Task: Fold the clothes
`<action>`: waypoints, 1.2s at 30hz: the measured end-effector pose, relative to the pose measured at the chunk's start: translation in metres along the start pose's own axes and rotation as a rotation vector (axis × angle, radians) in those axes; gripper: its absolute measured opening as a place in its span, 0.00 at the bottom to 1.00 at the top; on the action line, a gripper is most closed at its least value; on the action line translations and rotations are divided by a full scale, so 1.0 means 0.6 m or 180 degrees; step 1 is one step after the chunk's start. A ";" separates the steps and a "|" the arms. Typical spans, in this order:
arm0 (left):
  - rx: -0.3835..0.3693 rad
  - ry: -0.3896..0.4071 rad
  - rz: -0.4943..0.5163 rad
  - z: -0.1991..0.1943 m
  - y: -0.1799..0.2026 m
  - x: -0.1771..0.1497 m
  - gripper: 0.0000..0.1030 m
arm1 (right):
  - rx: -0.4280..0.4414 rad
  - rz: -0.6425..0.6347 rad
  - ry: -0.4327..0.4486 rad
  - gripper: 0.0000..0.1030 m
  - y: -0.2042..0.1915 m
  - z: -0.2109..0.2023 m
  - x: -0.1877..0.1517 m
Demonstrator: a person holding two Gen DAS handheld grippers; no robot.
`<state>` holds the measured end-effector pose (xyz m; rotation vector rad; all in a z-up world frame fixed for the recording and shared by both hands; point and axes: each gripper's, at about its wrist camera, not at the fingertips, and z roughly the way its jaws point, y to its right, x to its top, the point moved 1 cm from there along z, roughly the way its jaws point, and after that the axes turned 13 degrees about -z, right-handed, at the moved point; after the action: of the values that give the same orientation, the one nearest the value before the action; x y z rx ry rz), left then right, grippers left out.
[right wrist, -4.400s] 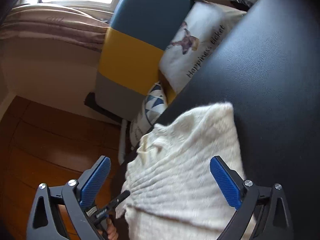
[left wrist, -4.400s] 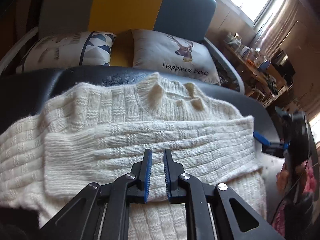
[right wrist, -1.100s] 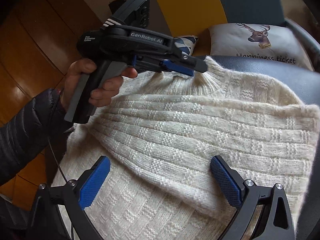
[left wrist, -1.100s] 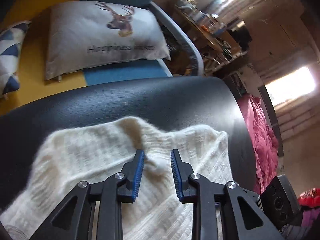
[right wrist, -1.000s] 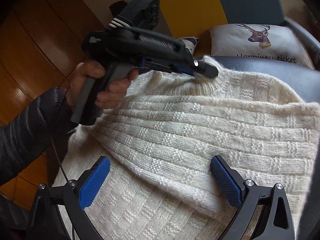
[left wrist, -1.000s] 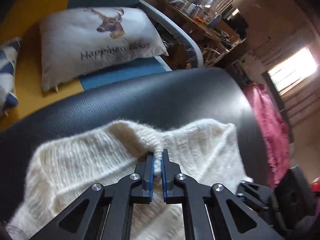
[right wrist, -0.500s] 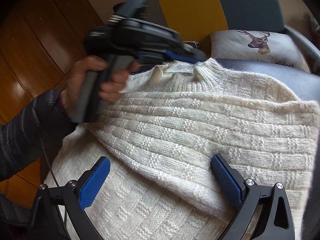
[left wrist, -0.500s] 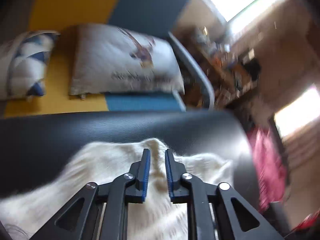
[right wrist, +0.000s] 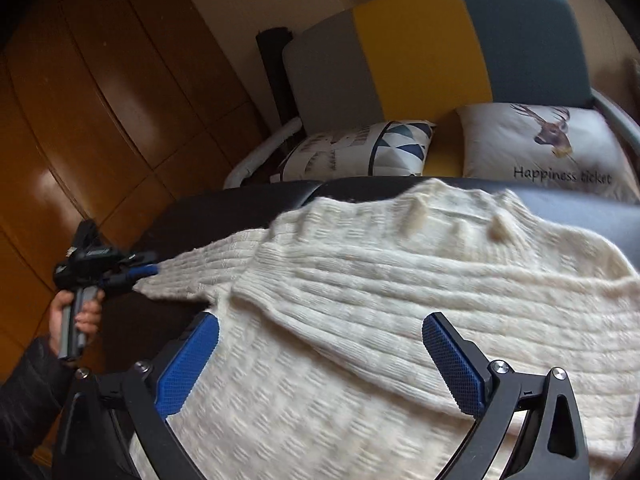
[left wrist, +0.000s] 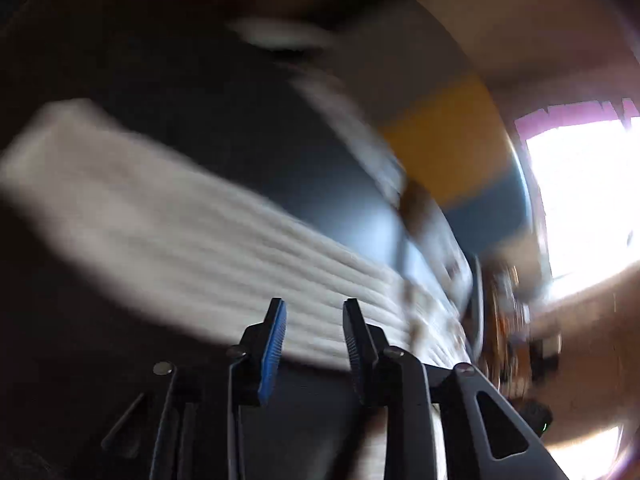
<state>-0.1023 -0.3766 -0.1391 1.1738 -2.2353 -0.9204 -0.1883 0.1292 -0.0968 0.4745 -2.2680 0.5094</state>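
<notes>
Tools both gape: right tool [right wrist: 320, 356] over sweater [right wrist: 400, 300], left tool [left wrist: 314, 320] empty.

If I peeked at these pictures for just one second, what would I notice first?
First the big fluffy cream sweater, spread across the dark padded surface in the middle. Behind it stands a chair striped grey, yellow and blue, with a deer pillow on the right of its seat. At the far left, a hand holds the left tool at the sweater's sleeve end, and the right tool gapes open up front.
</notes>
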 end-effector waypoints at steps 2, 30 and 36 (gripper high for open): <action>0.0082 0.0213 -0.0359 -0.045 -0.074 0.039 0.30 | 0.0013 0.0057 -0.0104 1.00 -0.022 0.029 0.013; -0.0445 0.0466 -0.1300 0.018 -0.106 0.101 0.05 | -0.0511 0.0346 -0.0422 1.00 -0.022 0.106 0.048; -0.0779 0.0427 -0.0879 0.010 0.017 0.063 0.05 | -0.0967 0.0308 -0.0689 1.00 0.001 0.121 0.037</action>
<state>-0.1321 -0.4022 -0.1322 1.4029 -1.8250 -1.1481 -0.2459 0.0900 -0.1269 0.2775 -2.5302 0.1591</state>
